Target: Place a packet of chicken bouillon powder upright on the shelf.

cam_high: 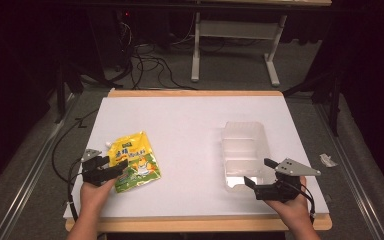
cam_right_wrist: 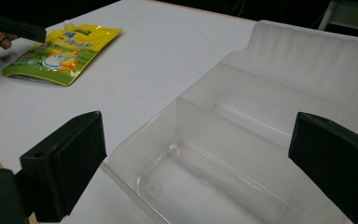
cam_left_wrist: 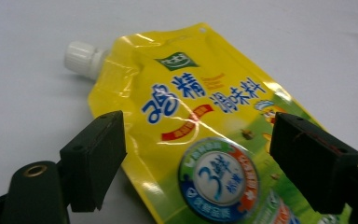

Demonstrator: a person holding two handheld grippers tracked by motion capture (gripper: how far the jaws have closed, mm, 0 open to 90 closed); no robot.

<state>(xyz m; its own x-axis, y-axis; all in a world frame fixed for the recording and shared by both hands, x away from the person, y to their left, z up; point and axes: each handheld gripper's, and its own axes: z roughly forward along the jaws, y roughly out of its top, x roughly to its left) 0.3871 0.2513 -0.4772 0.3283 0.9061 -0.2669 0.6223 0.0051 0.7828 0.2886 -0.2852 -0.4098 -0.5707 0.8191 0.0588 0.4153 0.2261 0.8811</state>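
Yellow-green plastic spouted pouch (cam_high: pixel 133 162) lies flat between the wide-open left gripper (cam_high: pixel 111 171), poised to grasp it; open, empty right gripper (cam_high: pixel 259 172) faces the clear plastic bin (cam_high: pixel 243 152).

On the table (cam_high: pixel 190 125), the spouted pouch (cam_high: pixel 134 161) lies flat at the left and the divided bin (cam_high: pixel 244 152) sits at the right, well apart. The pouch's cap (cam_left_wrist: pixel 80 58) points toward the far left. The left gripper (cam_high: pixel 111 170) is at the pouch's near left edge, probably just above it. The right gripper (cam_high: pixel 261 172) is at the bin's near right corner, jaws either side of its near wall.
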